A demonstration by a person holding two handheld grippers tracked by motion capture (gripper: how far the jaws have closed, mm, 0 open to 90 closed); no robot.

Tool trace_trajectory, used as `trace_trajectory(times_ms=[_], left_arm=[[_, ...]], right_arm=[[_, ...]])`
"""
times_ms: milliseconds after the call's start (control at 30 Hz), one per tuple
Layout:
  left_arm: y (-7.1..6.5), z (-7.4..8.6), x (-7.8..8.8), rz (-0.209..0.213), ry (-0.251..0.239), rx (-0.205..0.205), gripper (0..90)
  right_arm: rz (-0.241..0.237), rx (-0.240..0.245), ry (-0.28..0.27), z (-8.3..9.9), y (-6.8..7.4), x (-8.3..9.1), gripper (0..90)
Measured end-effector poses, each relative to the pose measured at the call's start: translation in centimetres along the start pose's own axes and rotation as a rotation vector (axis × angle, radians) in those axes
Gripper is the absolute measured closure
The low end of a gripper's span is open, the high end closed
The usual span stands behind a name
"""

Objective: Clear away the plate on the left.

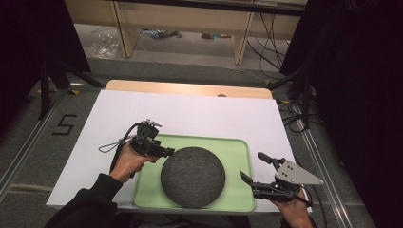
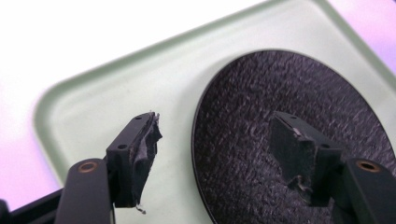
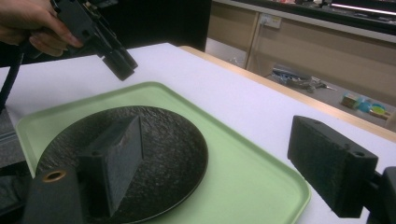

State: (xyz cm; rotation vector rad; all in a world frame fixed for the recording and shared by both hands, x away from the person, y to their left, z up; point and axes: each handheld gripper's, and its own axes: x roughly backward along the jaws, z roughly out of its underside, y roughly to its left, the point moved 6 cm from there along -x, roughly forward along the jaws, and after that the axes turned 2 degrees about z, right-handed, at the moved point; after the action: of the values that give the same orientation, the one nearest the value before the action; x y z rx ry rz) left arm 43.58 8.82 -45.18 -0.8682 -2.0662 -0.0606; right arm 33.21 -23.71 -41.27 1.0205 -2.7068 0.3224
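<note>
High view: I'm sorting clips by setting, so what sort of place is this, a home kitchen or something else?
Probably a lab or workshop set up for recording, not a kitchen: loose cables trail over a grey floor, a number marked in tape sits beside the table, and black curtains screen the sides.

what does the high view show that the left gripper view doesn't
The high view alone takes in both hands with both grippers: the left gripper open over the tray's left edge, the right gripper open beside its right edge. It also shows the white table cover and the floor beyond.

The left gripper view alone gives a close look at that gripper's worn, frayed pads, standing apart with nothing between them.

Both show the dark round plate lying flat in the green tray.
</note>
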Motion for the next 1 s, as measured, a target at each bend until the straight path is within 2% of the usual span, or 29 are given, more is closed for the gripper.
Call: trace_trajectory(times_ms=[100,133,167,200,233,500,667,800,833,967,1000], left_arm=[[0.2,0.0,0.7,-0.009,-0.04,-0.003,29.8],[0.2,0.0,0.7,-0.009,-0.04,-0.003,29.0],[0.3,-0.1,1.2,-0.016,-0.07,-0.001,28.0],[0.3,-0.1,1.2,-0.016,-0.07,-0.001,27.5],[0.4,-0.1,1.6,-0.02,-0.102,0.006,27.5],[0.9,0.4,3.3,-0.025,-0.151,-0.013,25.9],[1.5,0.8,4.1,-0.027,-0.207,0.023,25.5],[1.8,1.2,4.9,-0.03,-0.225,0.011,25.3],[1.9,1.4,5.0,-0.034,-0.247,0.021,24.9],[2.3,1.8,5.4,-0.039,-0.251,0.02,24.8],[2.4,2.0,5.6,-0.042,-0.26,0.009,24.6]], right_arm=[[0.002,0.002,0.0,0.0,0.0,0.0,19.3],[0.002,0.002,0.0,0.0,0.0,0.0,19.3],[0.002,0.002,0.0,0.0,0.0,0.0,19.3],[0.002,0.002,0.0,0.0,0.0,0.0,19.3],[0.001,0.001,0.0,0.0,0.0,0.0,19.3],[0.0,0.0,-0.002,0.0,0.0,0.0,19.2],[0.0,0.0,-0.002,0.0,0.0,0.0,19.3],[0.0,0.001,-0.002,0.0,0.0,0.0,19.2],[-0.001,0.0,-0.002,0.0,0.0,0.0,19.3],[-0.001,0.001,-0.002,0.0,0.0,0.0,19.3],[-0.001,0.0,-0.001,0.0,0.0,0.0,19.3]])
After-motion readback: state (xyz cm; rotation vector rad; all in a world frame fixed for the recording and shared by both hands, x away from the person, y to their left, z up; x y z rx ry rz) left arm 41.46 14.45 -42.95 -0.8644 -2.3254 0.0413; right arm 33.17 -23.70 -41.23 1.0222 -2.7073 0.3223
